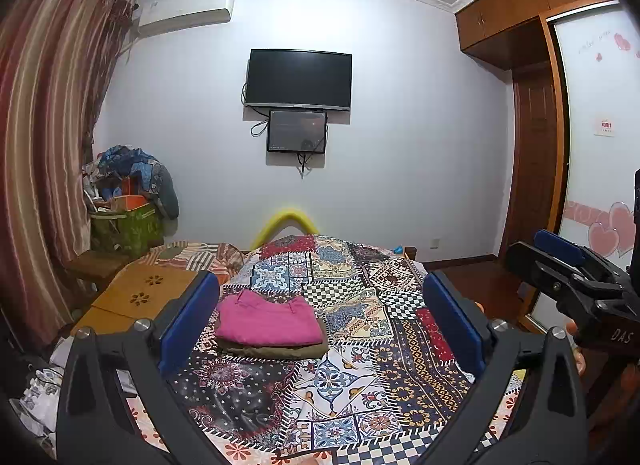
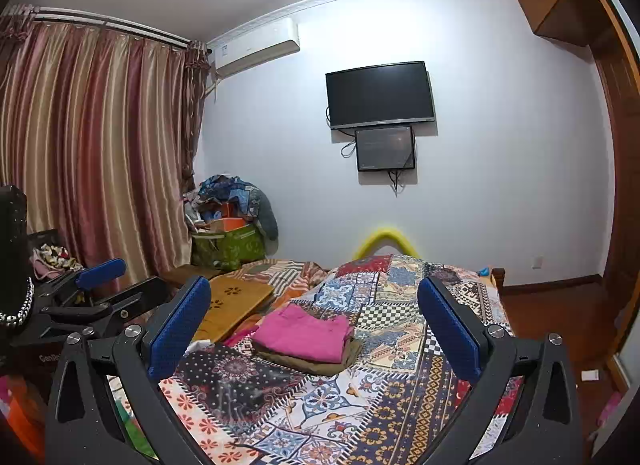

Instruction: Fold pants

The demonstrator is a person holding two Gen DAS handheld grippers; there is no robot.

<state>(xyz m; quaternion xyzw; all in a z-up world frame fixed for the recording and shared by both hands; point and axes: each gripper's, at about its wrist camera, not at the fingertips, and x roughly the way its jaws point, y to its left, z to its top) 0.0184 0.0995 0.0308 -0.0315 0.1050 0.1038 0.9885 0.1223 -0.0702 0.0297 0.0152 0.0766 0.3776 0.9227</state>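
A bed point(image 1: 400, 345) under a patchwork-print cover fills the lower half of both wrist views, running from 6 o'clock up toward a white wall where a dark television point(image 1: 299, 79) hangs at 12 o'clock with a smaller screen point(image 1: 297, 131) just below it. Striped curtains point(image 2: 92, 153) close off the 9 o'clock side; a wooden wardrobe point(image 1: 516, 13) stands at 2 o'clock in the left view. A wooden board point(image 1: 140, 293) lies at the bed's left edge, around 8 o'clock.

The pink pants point(image 1: 268, 319), already folded into a neat rectangle, rest on a folded olive garment point(image 1: 276, 350) near the middle of the bed, a little left of centre in the left view. Nothing touches the stack.

The left gripper point(image 1: 320, 321) hangs above the cover, blue pads spread wide with nothing between them, the stack showing through the gap toward the left pad. The right gripper point(image 2: 314, 329) is likewise wide apart and empty-handed, the pink pants point(image 2: 302, 331) in its gap; it also shows at 3 o'clock in the left view, beside the person's fingertips point(image 1: 573, 330).

Judging by the squared-off stack, the folding of this pair looks finished and the hands are between items. No unfolded pants can be made out on the bed, so the next move would likely call for fetching another pair and spreading it flat on the open cover near 6 o'clock.
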